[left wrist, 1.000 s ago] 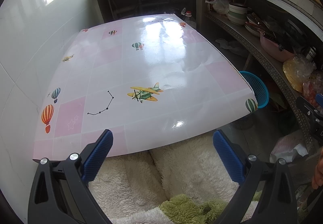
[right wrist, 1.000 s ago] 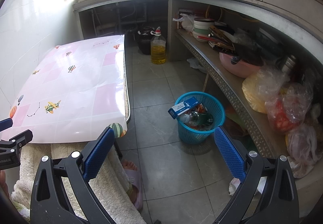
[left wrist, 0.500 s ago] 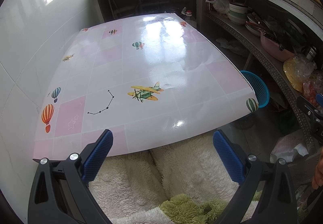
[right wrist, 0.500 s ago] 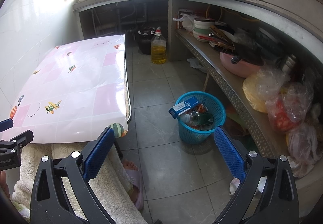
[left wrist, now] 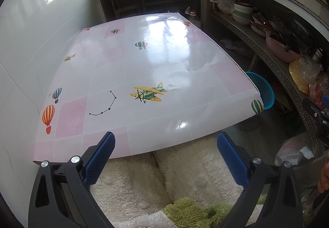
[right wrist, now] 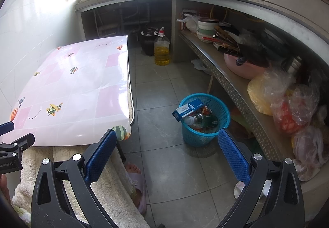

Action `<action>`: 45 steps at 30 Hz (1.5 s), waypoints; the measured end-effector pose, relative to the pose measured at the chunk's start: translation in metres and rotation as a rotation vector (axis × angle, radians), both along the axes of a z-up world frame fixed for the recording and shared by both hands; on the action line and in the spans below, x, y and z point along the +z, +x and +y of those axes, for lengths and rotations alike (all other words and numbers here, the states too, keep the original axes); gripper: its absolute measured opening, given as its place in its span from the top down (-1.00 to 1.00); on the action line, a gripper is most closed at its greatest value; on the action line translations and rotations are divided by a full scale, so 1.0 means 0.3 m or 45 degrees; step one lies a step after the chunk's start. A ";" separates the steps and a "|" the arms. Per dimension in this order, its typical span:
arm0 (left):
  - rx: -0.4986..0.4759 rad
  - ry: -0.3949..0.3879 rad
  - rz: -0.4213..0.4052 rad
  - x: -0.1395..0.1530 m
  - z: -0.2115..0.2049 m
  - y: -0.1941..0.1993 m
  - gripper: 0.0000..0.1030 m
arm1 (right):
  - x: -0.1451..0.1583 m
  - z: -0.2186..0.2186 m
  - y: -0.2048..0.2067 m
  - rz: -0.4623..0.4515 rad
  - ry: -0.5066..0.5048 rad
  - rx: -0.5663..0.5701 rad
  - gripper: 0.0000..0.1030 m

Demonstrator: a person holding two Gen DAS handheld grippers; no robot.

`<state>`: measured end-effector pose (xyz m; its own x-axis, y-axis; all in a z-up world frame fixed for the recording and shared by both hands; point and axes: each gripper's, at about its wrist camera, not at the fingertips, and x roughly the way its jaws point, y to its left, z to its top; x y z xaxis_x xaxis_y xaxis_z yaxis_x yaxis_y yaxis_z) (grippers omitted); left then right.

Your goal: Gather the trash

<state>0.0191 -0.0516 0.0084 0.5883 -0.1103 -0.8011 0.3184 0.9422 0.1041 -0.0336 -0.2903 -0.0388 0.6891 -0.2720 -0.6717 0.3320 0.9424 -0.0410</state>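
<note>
Trash sits in the blue basket (right wrist: 205, 120) on the floor just ahead of the right gripper (right wrist: 167, 158): a blue box (right wrist: 188, 109) and bottles. The table (left wrist: 127, 71) ahead of the left gripper (left wrist: 165, 163) looks bare, so collecting seems nearly finished. Both grippers are spread wide, holding nothing.

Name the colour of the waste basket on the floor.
Blue; the waste basket shows best in the right wrist view.
</note>
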 end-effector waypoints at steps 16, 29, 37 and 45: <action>0.002 0.001 0.004 -0.002 -0.002 0.000 -0.89 | 0.000 0.004 -0.002 -0.003 0.006 -0.005 -0.85; 0.001 0.003 0.008 -0.006 0.001 0.000 -0.89 | -0.002 0.013 -0.005 -0.004 0.007 -0.010 -0.85; 0.000 0.004 0.007 -0.007 0.003 0.001 -0.89 | -0.002 0.017 -0.004 -0.006 0.009 -0.010 -0.85; 0.001 0.004 0.008 -0.006 0.002 0.001 -0.89 | -0.002 0.022 -0.003 -0.009 0.009 -0.009 -0.85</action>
